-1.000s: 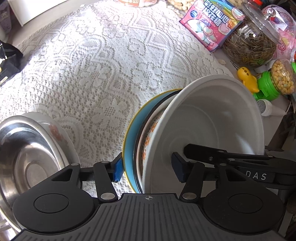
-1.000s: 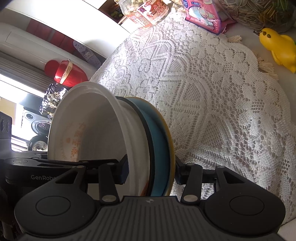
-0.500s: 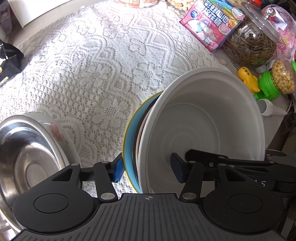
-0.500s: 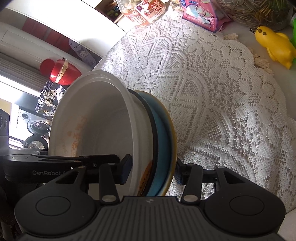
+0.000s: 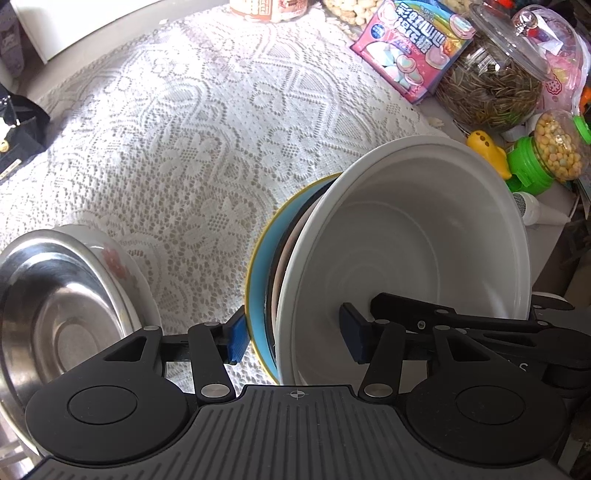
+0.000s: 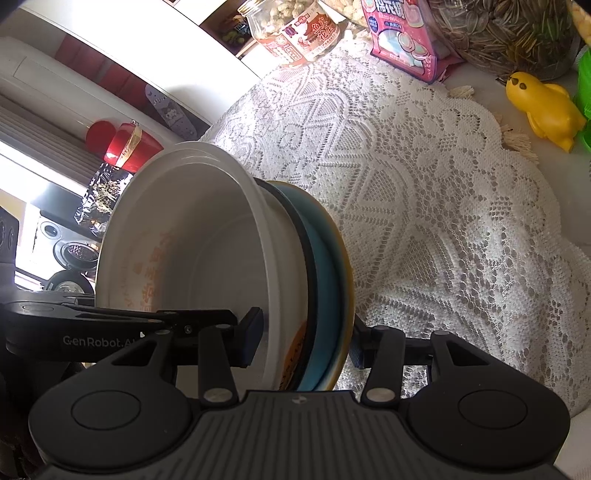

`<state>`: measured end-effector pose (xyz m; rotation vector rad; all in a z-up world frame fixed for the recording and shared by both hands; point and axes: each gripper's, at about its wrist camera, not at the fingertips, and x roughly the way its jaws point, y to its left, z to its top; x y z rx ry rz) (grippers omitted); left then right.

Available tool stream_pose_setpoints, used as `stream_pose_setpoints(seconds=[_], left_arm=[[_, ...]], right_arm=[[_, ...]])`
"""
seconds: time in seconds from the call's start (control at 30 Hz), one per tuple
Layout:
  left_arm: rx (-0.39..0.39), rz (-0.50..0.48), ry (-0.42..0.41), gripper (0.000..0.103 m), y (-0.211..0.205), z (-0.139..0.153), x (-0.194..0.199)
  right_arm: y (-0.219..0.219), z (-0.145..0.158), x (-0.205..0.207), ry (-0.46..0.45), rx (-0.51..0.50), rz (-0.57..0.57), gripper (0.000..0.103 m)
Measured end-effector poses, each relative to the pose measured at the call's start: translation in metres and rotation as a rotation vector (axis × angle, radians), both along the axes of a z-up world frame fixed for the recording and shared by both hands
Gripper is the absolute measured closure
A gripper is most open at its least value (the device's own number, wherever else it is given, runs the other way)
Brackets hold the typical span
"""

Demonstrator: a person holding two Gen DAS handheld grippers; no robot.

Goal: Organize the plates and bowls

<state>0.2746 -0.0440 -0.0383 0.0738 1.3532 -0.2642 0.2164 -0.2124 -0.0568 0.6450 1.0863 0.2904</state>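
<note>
A stack of bowls (image 5: 402, 258), white bowl nested over a blue plate (image 5: 262, 273), hangs tilted on edge above the lace cloth (image 5: 207, 122); my right gripper (image 6: 301, 341) clamps its rim, while my left gripper (image 5: 295, 338), whose jaws have just been closing, straddles the opposite rim, whether pressing I cannot tell. Only the left view shows a steel bowl (image 5: 51, 314) resting in a flowered dish (image 5: 122, 262); only the right view shows a peanut jar (image 6: 295, 33) and a red object (image 6: 125, 144) beyond the cloth.
</note>
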Motion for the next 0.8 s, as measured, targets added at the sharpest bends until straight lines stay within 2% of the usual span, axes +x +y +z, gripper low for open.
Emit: stream_pose_setpoints(seconds=[0.47, 0.8], left_arm=[[-0.01, 0.009, -0.057, 0.048, 0.008, 0.03, -0.014], [-0.058, 0.039, -0.166, 0.047, 0.051, 0.082, -0.05]], right_arm=[[0.009, 0.029, -0.006, -0.04, -0.019, 0.012, 0.055], [0.049, 0.085, -0.016, -0.127, -0.08, 0.059, 0.055]])
